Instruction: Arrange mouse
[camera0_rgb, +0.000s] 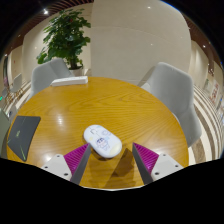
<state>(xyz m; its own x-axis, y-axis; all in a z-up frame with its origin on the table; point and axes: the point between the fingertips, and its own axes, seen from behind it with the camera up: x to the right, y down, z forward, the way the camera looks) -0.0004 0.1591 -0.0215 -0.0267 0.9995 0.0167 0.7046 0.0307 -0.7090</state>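
Note:
A white computer mouse (102, 141) lies on the round wooden table (110, 105), just ahead of my fingers and nearer the left one. My gripper (111, 158) is open, its two magenta pads (76, 156) spread wide with bare table and a shadow between them. The mouse's near end reaches slightly into the gap between the fingertips, but neither pad touches it.
A dark laptop or tablet (21, 135) lies at the table's left edge. Grey chairs stand at the far left (47, 73) and far right (170, 88). A white book (70, 80) sits at the far edge. A potted plant (66, 38) stands behind.

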